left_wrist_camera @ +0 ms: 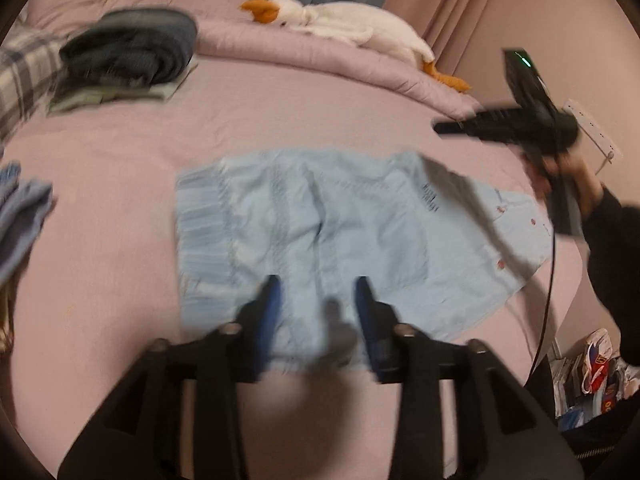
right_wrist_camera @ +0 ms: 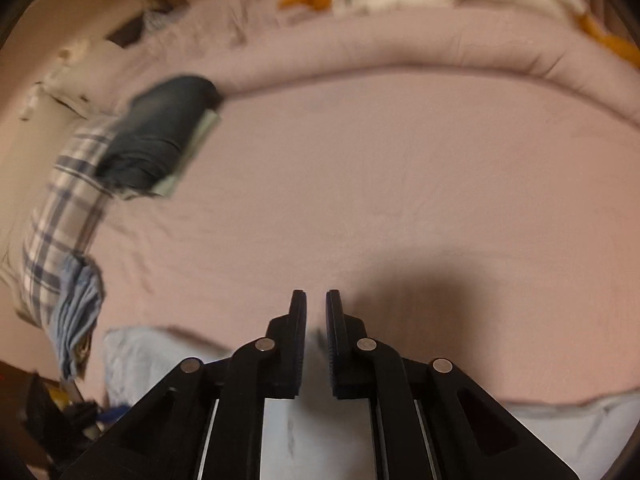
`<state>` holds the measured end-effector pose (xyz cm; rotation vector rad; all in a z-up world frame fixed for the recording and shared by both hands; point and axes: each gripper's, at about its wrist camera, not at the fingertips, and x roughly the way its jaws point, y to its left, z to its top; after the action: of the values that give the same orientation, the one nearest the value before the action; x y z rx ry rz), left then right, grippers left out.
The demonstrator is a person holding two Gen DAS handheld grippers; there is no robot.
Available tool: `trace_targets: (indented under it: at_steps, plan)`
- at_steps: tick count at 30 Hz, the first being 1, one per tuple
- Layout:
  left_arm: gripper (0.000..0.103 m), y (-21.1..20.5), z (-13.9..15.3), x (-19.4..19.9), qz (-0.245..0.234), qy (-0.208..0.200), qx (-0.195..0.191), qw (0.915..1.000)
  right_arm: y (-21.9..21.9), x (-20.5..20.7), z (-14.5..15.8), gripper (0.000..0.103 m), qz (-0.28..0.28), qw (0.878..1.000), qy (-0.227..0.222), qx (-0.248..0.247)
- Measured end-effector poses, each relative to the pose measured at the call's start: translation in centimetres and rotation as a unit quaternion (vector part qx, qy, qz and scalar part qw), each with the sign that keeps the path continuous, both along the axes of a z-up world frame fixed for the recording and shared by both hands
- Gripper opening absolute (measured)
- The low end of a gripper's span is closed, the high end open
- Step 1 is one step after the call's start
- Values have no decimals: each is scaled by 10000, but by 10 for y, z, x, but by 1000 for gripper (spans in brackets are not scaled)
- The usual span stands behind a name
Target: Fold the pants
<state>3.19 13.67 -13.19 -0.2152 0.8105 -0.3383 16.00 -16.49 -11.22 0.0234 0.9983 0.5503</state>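
Light blue pants [left_wrist_camera: 320, 236] lie spread flat on the pink bed sheet [left_wrist_camera: 280, 112], waistband to the left. My left gripper [left_wrist_camera: 318, 290] is open above the pants' near edge and holds nothing. My right gripper [left_wrist_camera: 444, 127] shows at the right of the left wrist view, held in the air above the pants' right end. In the right wrist view my right gripper [right_wrist_camera: 316, 300] has its jaws a small gap apart with nothing between them, above the sheet [right_wrist_camera: 400, 184]; the pants [right_wrist_camera: 136, 360] show only at the bottom edge.
A folded dark garment [left_wrist_camera: 128, 50] lies on a green one at the far left. A plaid pillow [left_wrist_camera: 24, 76] and a blue cloth [left_wrist_camera: 20, 216] are at the left. A plush goose [left_wrist_camera: 340, 24] lies on the rolled quilt behind. Clutter [left_wrist_camera: 592, 376] sits beside the bed.
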Motion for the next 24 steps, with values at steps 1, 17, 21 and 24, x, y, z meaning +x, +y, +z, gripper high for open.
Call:
trace_targets:
  at_steps: [1,17,21,24]
  plan:
    - [49,-4,4,3,-8,-53,-9,10000,-4,-15,3,7,36,9999,-114,-97]
    - [50,-26,-26,5,-68,343,1175,9925,-66,-174,-65,12,221,9819,-736,-1732]
    - [48,-10,-19,-10,75,384,901,9952,-127,-175,-55,14,-350,9979,-90,-535]
    - [53,-16,-7,-16,161,355,869,9955,-201,-177,-39,29,-1381,9882,-51,665]
